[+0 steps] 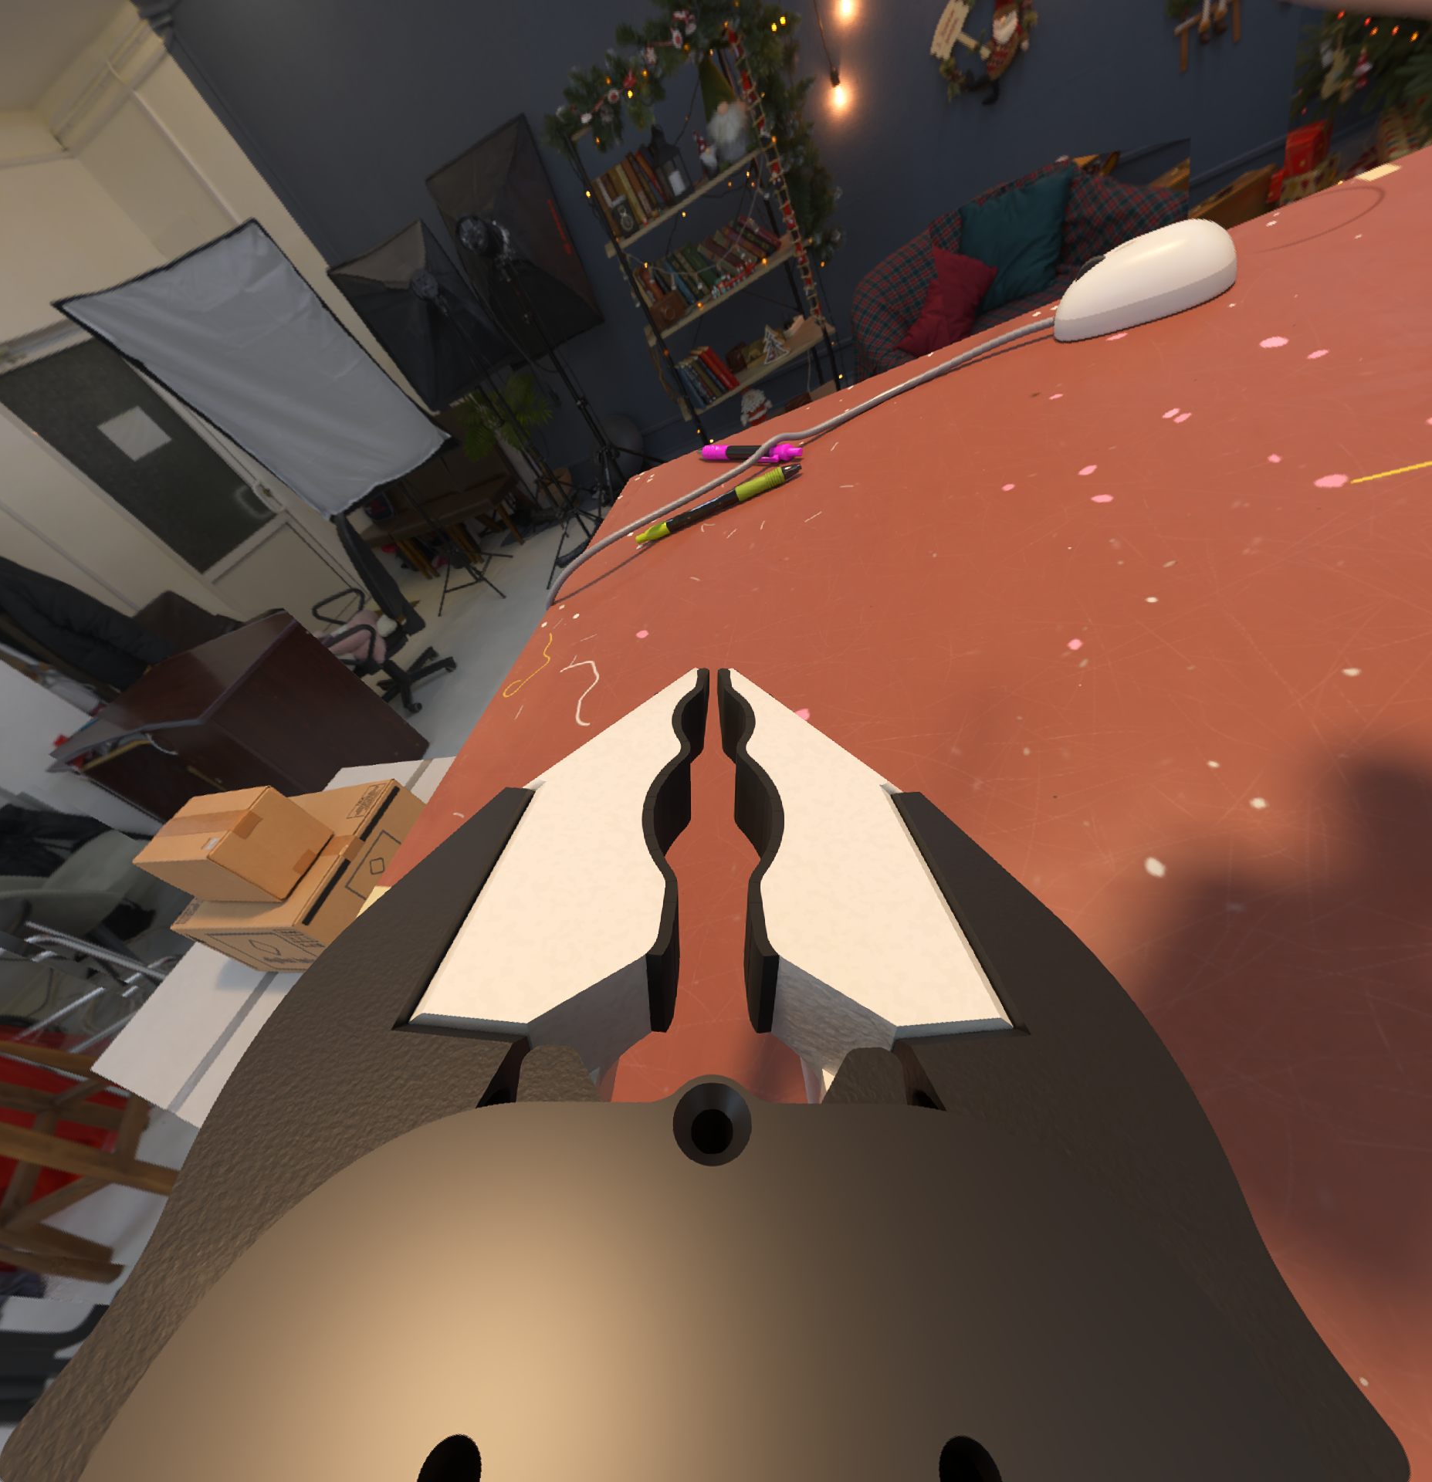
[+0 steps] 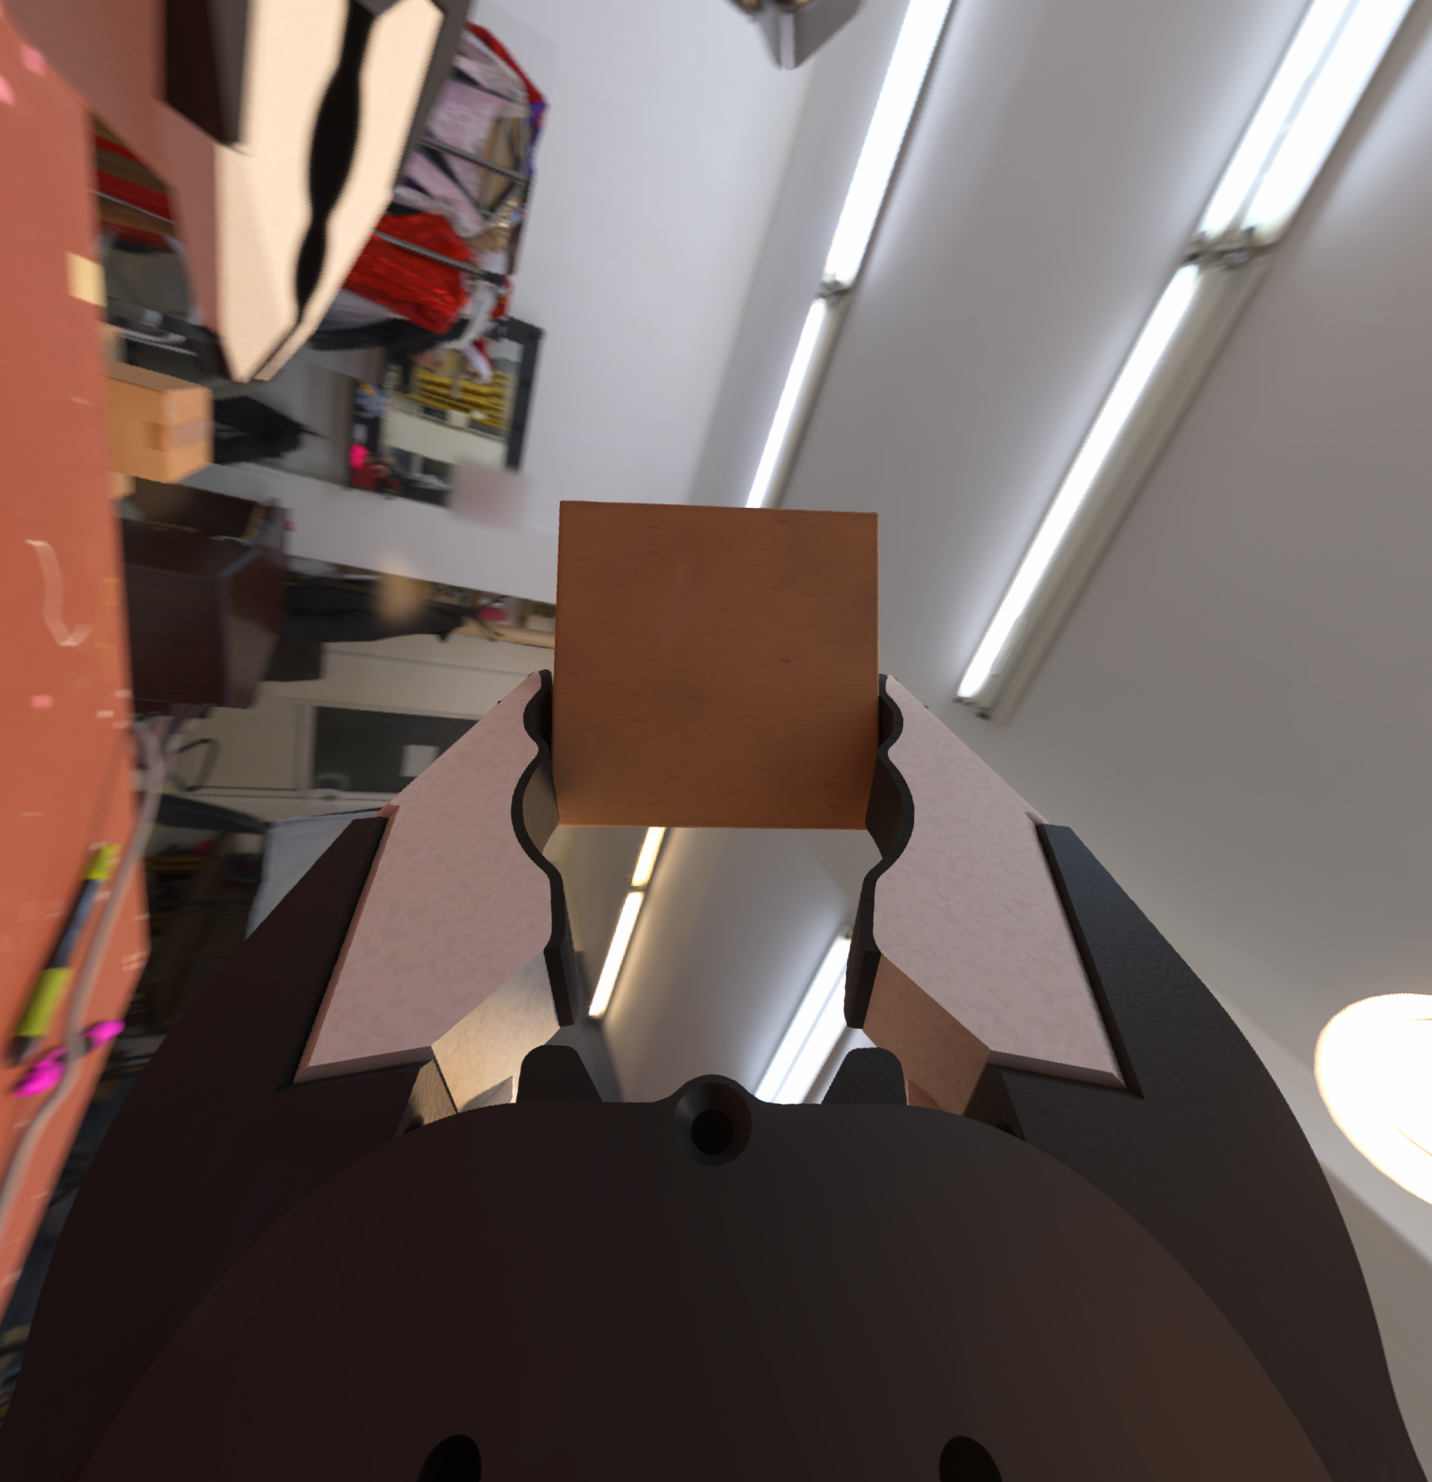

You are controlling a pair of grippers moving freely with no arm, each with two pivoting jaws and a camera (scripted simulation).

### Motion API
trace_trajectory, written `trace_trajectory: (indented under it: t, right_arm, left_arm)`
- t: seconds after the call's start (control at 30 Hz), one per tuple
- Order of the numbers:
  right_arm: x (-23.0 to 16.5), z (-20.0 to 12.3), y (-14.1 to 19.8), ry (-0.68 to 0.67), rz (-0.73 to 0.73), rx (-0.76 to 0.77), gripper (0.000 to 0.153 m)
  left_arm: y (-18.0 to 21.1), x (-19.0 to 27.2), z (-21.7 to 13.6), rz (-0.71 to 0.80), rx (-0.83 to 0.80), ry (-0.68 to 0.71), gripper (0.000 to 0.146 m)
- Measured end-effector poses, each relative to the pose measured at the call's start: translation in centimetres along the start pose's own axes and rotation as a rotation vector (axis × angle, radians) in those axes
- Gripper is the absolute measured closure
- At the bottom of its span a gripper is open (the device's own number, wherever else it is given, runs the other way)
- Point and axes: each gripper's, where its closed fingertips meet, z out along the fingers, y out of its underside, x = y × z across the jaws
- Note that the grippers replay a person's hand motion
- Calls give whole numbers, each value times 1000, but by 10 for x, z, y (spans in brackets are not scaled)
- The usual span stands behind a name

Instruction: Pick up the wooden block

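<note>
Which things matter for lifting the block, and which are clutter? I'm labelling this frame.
Job: wooden block, clamped in the right gripper, clear of the table.
Lying about: white mouse, green pen, pink marker; left gripper holds nothing.

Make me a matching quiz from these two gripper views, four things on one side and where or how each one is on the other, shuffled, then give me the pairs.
Things:
1. wooden block
2. left gripper
3. white mouse
4. green pen

States:
A. lying beside a pink marker near the table edge
B. clamped between the right gripper fingertips, off the table
C. shut, nothing in it, above the table
D. resting far off on the table, cord trailing

Pairs: 1-B, 2-C, 3-D, 4-A
</note>
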Motion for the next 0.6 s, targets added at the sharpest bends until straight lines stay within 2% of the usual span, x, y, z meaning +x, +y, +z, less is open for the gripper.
trace_trajectory:
  t: [0.13,0.23,0.3,0.37,0.4,0.5,0.53,0.6]
  right_arm:
    - [29,-2,-1,106,-51,5,74]
    - [36,-3,1,117,-35,-6,74]
    - [33,-2,6,74,52,-15,74]
    - [17,1,10,-83,306,-20,74]
    - [6,1,11,-200,477,-6,74]
    - [-38,-8,1,-720,1019,6,74]
    - [-47,-15,-6,-889,1147,48,75]
    - [-61,-28,-16,-1103,1327,93,75]
  left_arm:
    - [1,3,1,24,-1,-3,144]
    - [2,5,3,20,-17,13,143]
    - [2,7,3,23,-19,19,143]
    - [-2,6,3,27,-22,21,143]
    - [-6,5,1,23,-21,24,143]
    - [-26,2,-10,0,8,41,141]
    - [-33,2,-15,-12,17,53,140]
    - [-43,8,-28,-61,15,109,137]
